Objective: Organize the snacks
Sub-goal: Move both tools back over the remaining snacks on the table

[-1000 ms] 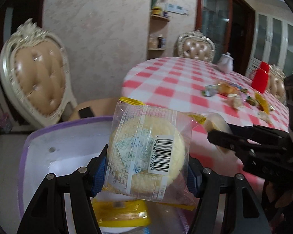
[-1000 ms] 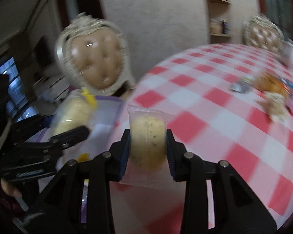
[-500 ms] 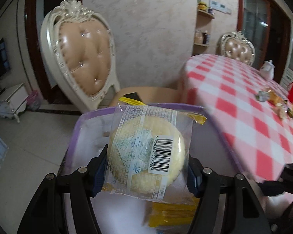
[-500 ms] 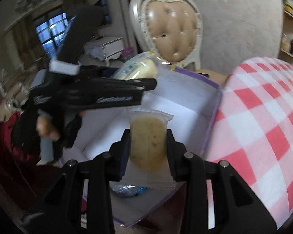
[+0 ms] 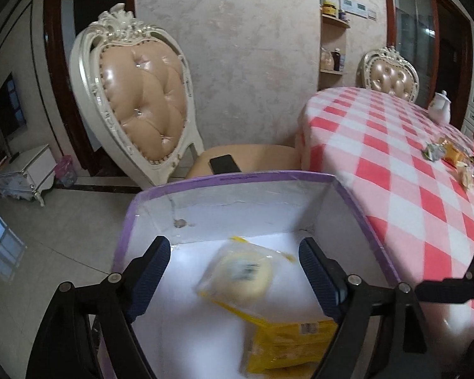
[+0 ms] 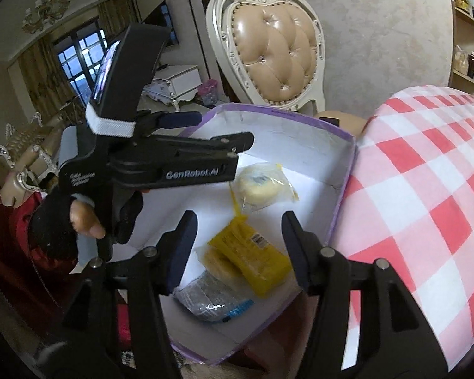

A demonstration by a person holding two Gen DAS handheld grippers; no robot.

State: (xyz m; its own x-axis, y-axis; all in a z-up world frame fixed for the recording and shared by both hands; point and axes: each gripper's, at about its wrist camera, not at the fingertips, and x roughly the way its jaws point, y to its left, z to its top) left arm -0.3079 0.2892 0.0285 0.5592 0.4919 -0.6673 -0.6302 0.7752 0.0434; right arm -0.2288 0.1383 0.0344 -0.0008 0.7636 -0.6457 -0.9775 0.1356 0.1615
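Note:
A white box with a purple rim (image 5: 237, 179) (image 6: 350, 161) sits beside the checked table. My left gripper (image 5: 233, 276) is open above it; the round cake in clear wrap (image 5: 237, 276) (image 6: 262, 184), blurred, lies or falls inside the box below it. My right gripper (image 6: 237, 246) is open and empty over the box. Under it lie a yellow packet (image 6: 249, 254) (image 5: 287, 344) and a clear bluish packet (image 6: 208, 297). The small snack the right gripper held is not clearly visible. The left gripper shows in the right wrist view (image 6: 227, 142).
The red-and-white checked table (image 5: 395, 170) (image 6: 426, 189) lies to the right, with several loose snacks (image 5: 452, 158) and a white teapot (image 5: 439, 110) far across it. A tufted chair (image 5: 139, 101) (image 6: 275, 44) with a black phone (image 5: 224, 164) on its seat stands behind the box.
Both grippers have opened over the box. The round cake has left the left gripper and dropped into the box. The small snack has left the right gripper.

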